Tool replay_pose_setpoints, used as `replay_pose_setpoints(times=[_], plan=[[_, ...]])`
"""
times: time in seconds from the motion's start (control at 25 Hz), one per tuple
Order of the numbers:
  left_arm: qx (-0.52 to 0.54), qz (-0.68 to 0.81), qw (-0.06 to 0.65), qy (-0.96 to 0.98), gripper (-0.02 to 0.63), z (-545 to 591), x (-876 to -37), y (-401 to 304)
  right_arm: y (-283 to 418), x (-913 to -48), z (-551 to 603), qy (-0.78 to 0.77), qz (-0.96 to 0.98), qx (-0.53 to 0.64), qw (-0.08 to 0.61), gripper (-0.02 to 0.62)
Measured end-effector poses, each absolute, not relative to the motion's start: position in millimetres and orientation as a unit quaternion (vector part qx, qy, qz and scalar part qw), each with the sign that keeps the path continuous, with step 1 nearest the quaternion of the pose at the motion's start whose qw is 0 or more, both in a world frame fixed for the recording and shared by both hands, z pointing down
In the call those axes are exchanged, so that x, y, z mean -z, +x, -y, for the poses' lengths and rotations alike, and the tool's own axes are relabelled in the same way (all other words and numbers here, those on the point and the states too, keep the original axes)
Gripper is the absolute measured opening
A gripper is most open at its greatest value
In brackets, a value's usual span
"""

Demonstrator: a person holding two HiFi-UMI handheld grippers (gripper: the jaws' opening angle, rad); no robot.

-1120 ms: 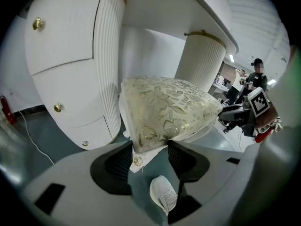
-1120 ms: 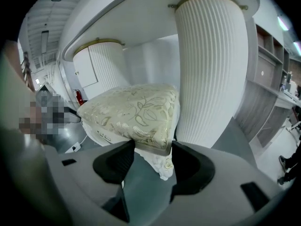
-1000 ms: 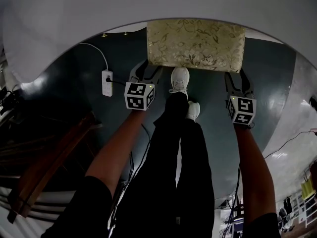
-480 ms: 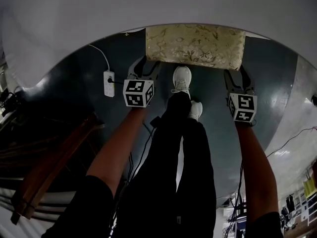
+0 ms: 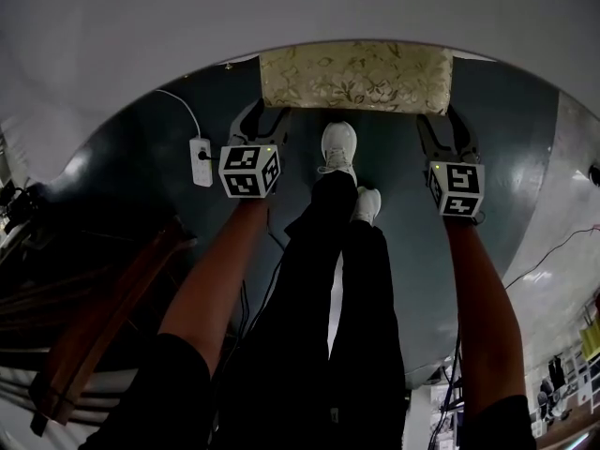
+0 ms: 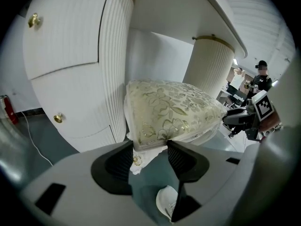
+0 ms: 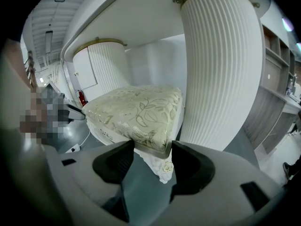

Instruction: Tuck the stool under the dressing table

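The stool (image 5: 354,75) has a cream floral cushion and stands on the dark floor, its far part hidden under the white dressing table (image 5: 281,17). My left gripper (image 5: 258,123) is at its near left corner and my right gripper (image 5: 441,127) at its near right corner. In the left gripper view the cushion corner (image 6: 169,109) sits between the jaws of the left gripper (image 6: 149,146), beside a fluted table column (image 6: 113,69). The right gripper (image 7: 152,147) likewise clasps a corner of the stool (image 7: 136,112) next to another column (image 7: 218,69).
A white power strip (image 5: 200,160) with a cable lies on the floor to the left. A wooden frame (image 5: 103,317) leans at the lower left. The person's white shoes (image 5: 338,146) stand just behind the stool. A bystander (image 6: 260,81) is far off.
The stool has slid farther under the table top, so less of the cushion shows. Both grippers moved forward with it, and the person stepped forward.
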State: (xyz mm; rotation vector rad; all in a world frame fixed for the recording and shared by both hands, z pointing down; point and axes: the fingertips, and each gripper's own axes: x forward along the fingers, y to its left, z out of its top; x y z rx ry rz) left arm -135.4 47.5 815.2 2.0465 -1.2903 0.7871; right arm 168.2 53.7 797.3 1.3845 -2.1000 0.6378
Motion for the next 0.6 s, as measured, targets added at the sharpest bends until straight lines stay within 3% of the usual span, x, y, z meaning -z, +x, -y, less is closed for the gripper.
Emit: replay_pose_setpoints(times=[0.6], plan=[[-0.303, 0.477, 0.292, 0.771, 0.235, -46.9, -817.4, -133.9, 168.8, -801.9, -53.8, 0.501, 0.791, -0.229, 0.266, 0.25]])
